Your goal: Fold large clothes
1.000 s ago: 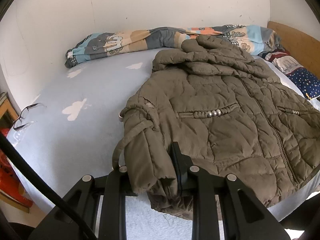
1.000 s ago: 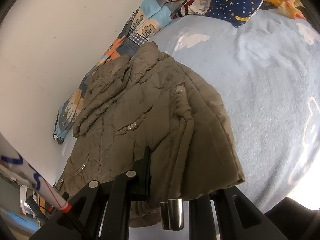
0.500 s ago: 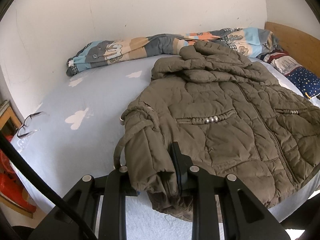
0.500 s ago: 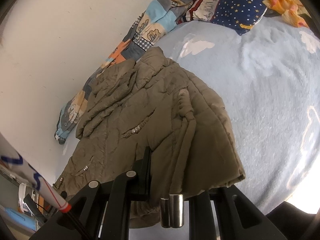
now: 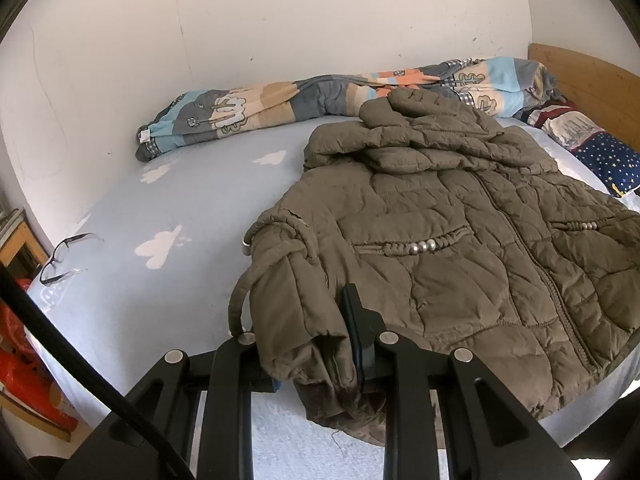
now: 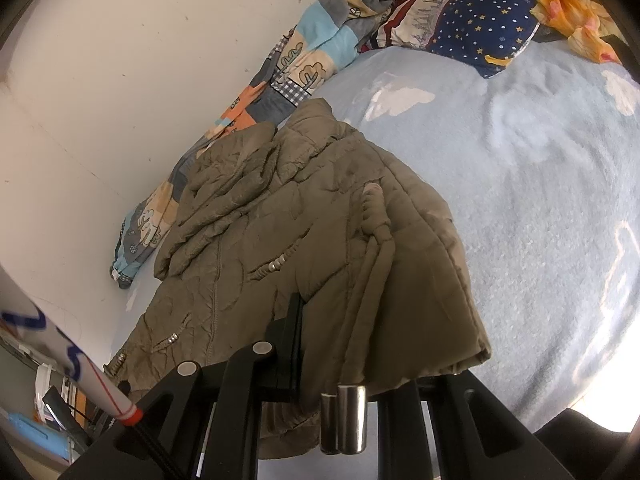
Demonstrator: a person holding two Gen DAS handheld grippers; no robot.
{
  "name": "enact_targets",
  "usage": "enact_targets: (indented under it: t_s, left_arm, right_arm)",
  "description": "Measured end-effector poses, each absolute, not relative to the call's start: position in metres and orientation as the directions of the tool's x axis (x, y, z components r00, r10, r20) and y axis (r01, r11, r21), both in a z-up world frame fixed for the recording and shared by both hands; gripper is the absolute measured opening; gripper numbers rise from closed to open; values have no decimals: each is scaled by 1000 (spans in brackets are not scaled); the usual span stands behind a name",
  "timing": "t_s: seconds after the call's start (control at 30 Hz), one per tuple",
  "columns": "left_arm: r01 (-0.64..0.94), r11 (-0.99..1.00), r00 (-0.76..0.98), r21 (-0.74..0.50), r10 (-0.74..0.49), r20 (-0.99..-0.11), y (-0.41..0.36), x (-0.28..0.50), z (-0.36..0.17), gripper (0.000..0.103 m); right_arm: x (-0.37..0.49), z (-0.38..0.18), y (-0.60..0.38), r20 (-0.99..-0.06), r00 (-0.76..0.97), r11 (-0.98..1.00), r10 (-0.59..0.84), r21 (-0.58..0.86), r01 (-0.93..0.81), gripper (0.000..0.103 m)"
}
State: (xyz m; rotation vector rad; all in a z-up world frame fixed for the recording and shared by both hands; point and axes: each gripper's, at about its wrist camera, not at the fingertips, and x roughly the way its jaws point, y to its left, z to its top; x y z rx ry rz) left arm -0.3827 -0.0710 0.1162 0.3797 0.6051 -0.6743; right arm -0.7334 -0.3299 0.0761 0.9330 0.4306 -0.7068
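Bedroom setting: bed (image 5: 168,280) with pale blue cloud-print sheet, white wall behind, wooden headboard (image 5: 580,68) at far end.

Left gripper (image 5: 316,344): nearly closed, clamped on bunched fabric at near-left bottom corner of olive padded jacket (image 5: 460,248). Dark pad of one finger visible pressing cloth; other side buried under folds. Drawcord loop (image 5: 240,292) hanging free beside grip.

Right gripper (image 6: 340,344): likewise nearly closed, clamped on hem at opposite bottom corner of same jacket (image 6: 300,220). Metal cord ends (image 6: 344,420) dangling over gripper front.

Pose: both grippers angled downward toward mattress, low at near edge of bed, side by side across jacket's hem. Hands themselves not in view.

Jacket location: front up on bed, zip closed, hood (image 5: 420,120) pointing toward wall, hem toward grippers, bottom edge lifted slightly off sheet at both grips. Sleeves not clearly separable from body; possibly tucked, cannot tell.

Progress, judged: early. Garment spread and gripped at both hem corners; no lengthwise fold evident. Remaining, likely: carry hem up over toward hood, release, then flatten or fold again.

Further out: rolled patchwork quilt (image 5: 320,96) along wall, just beyond hood. Star-print pillow (image 6: 480,28) near headboard, orange cloth (image 6: 572,20) beside it. Spectacles (image 5: 64,256) on sheet at left edge, well apart from jacket.
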Motion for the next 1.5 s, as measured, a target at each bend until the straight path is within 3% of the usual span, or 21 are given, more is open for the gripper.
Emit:
enact_targets:
  t_s: [0.47, 1.5]
  left_arm:
    - [676, 724, 632, 137, -474, -613, -71, -380, 130, 23]
    - [659, 747, 694, 90, -557, -457, -119, -327, 227, 24]
  right_arm:
    - [-727, 93, -334, -583, 727, 423, -363, 592, 686, 16]
    - [-682, 189, -399, -415, 806, 522, -423, 615, 591, 16]
